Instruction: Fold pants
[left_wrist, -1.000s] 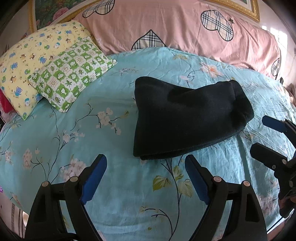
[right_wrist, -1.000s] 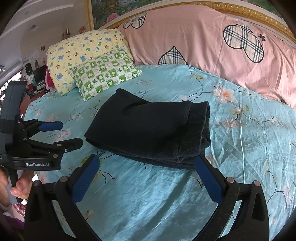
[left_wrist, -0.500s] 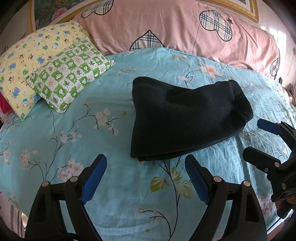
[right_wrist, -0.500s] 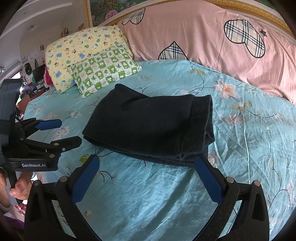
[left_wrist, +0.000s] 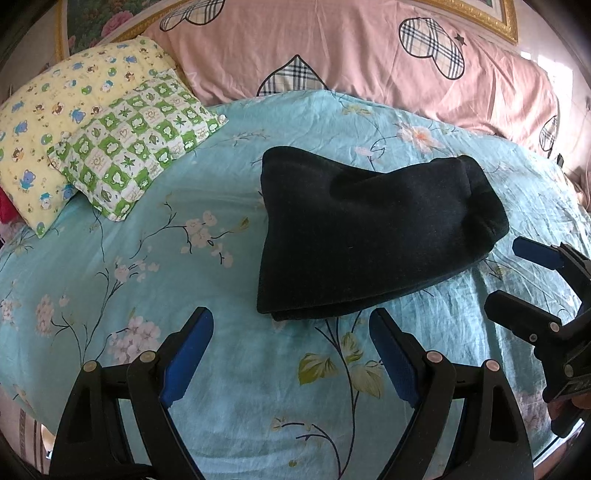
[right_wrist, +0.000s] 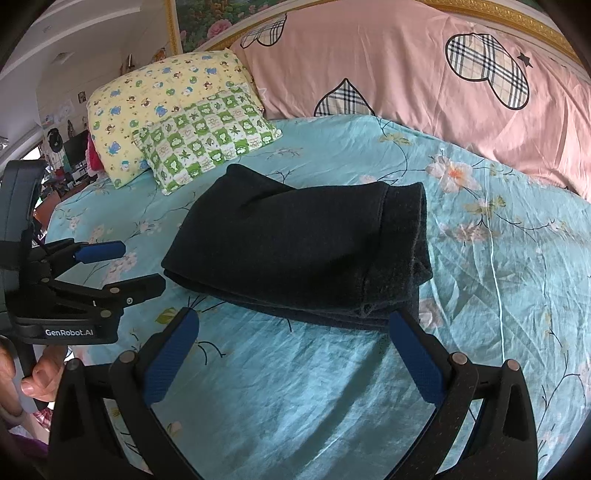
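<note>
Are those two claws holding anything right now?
Nothing. The left claw and right claw are both open and empty; the folded pants lie on the bed, untouched.

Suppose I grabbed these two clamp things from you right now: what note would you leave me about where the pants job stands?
Left gripper: jaws open, holding nothing, poised above the sheet just short of the pants' near edge.
Right gripper: jaws open, holding nothing, also just short of the pants, at their right end.
Pants: dark, lying on the blue floral bedsheet in a compact stack of layers, nothing touching them. Two pillows sit off to the left, apart from the pants.
Done: the pants look fully folded.
Left: probably nothing but a check that the edges line up; one more fold only if a smaller bundle is wanted.
</note>
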